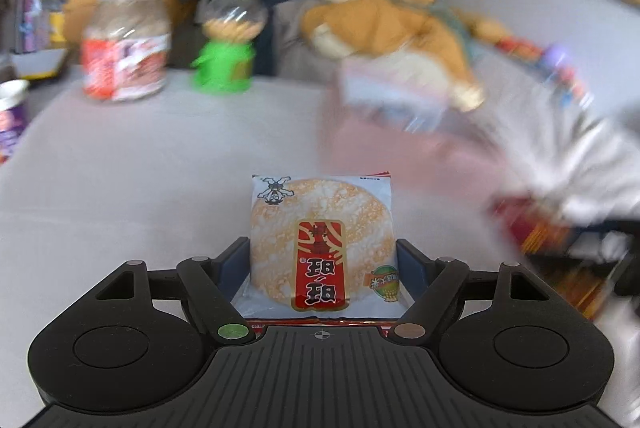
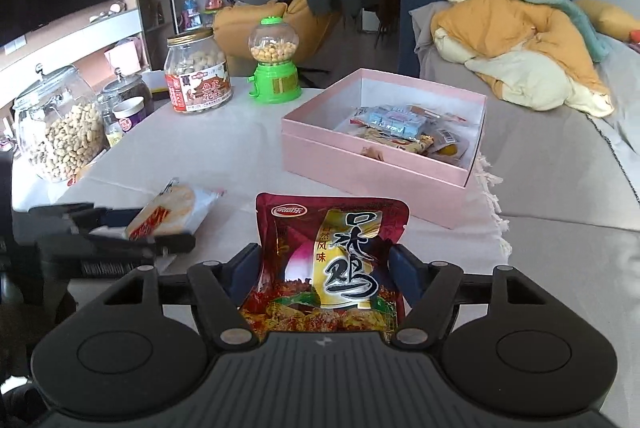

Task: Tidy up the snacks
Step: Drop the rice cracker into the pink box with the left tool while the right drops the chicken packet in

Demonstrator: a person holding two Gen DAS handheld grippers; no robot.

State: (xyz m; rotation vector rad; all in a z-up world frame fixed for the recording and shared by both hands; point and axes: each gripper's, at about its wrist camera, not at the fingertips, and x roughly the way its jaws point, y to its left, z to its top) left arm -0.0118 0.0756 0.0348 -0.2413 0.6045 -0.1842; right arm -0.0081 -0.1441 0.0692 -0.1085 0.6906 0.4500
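Note:
My left gripper (image 1: 322,260) is shut on a white rice cracker packet (image 1: 320,244) with a red label, held above the table. It also shows in the right wrist view (image 2: 132,228) at the left, holding the same packet (image 2: 172,208). My right gripper (image 2: 326,268) is shut on a dark red chicken snack pouch (image 2: 332,260), held in front of the pink box (image 2: 360,164). The open pink box holds several snack packets (image 2: 404,128). In the left wrist view the pink box (image 1: 372,148) is blurred at the right.
A labelled peanut jar (image 2: 198,72), a green candy dispenser (image 2: 274,64) and glass jars of nuts (image 2: 60,124) stand at the table's back and left. A small purple cup (image 2: 130,114) stands by them. A sofa with an orange blanket (image 2: 516,36) lies to the right.

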